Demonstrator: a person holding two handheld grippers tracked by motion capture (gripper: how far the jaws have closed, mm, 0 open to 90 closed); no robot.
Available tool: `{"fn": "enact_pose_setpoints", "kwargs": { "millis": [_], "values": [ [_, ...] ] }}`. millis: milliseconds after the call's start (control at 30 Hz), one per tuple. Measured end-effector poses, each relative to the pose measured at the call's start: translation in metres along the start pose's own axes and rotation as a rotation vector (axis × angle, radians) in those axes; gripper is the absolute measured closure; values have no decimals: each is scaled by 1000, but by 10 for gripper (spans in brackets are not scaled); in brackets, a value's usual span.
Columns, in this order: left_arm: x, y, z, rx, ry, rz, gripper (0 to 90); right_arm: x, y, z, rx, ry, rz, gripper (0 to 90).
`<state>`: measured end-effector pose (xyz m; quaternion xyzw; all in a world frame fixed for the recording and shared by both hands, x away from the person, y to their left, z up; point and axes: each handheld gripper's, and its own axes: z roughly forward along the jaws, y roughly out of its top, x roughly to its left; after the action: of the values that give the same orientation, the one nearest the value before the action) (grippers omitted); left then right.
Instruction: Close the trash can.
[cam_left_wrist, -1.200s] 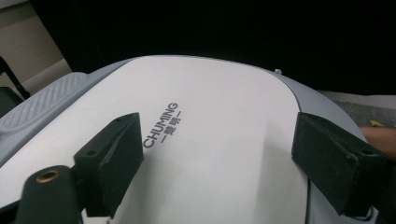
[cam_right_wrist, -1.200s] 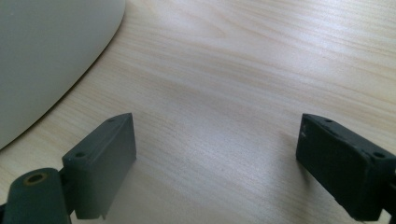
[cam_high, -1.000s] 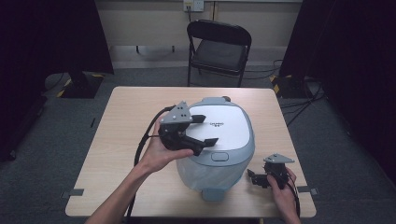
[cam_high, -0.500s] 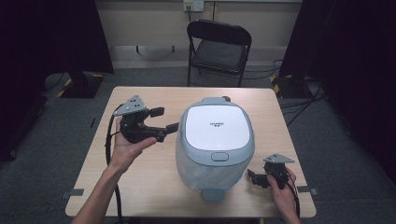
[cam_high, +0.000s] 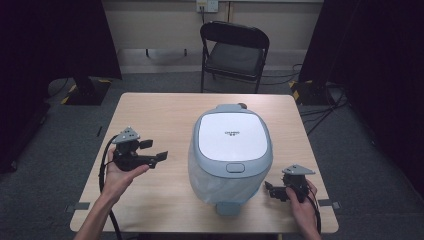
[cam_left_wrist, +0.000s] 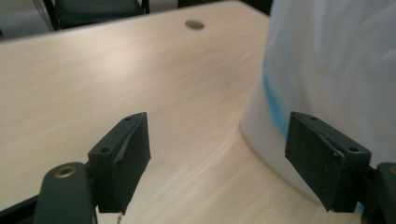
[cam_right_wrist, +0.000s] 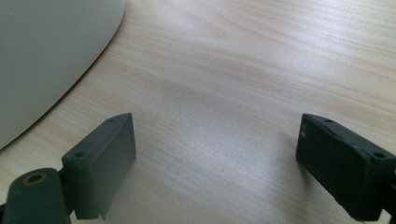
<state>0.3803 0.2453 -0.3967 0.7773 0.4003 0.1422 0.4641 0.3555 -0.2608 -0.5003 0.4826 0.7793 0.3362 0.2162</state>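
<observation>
rice cooker | white-grey | lid closed | upright | table centre-right

White-lidded, pale grey-blue cooker with a blue side band, light wood-grain table, black grippers with grey top plates, black chair.

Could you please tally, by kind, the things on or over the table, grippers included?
Rice cooker: 1
Grippers: 2, the left gripper and the right gripper, both open
Total: 3
</observation>
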Motion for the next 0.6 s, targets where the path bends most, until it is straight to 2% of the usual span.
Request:
{"fn": "enact_pose_setpoints", "kwargs": {
  "millis": [33,67,100,200,267,300,333,367,400,433,467,500,600],
  "values": [
    [3,-5,1,14,6,-2,202,0,0,0,0,0,0,108],
    [11,-21,5,60,51,-11,191,0,0,0,0,0,0,108],
    [11,-21,5,60,51,-11,184,0,0,0,0,0,0,108],
    [23,-46,10,111,105,-60,195,0,0,0,0,-1,0,108],
    [32,-65,13,137,115,-107,187,0,0,0,0,-1,0,108],
    [36,-72,14,151,114,-113,186,0,0,0,0,-1,0,108],
    [43,-83,15,191,93,-125,187,0,0,0,0,-1,0,108],
    [43,-83,15,191,93,-125,188,0,0,0,0,-1,0,108],
    [46,-92,13,210,142,-96,193,0,0,0,0,-1,0,108],
    [46,-92,13,210,142,-96,198,0,0,0,0,-1,0,108],
    [47,-99,13,201,147,-60,186,0,0,0,0,-1,0,108],
    [46,-102,13,187,161,-45,169,0,0,0,0,-1,0,108],
    [44,-105,13,176,178,-24,171,0,0,0,0,-1,0,108]
  ]
}}
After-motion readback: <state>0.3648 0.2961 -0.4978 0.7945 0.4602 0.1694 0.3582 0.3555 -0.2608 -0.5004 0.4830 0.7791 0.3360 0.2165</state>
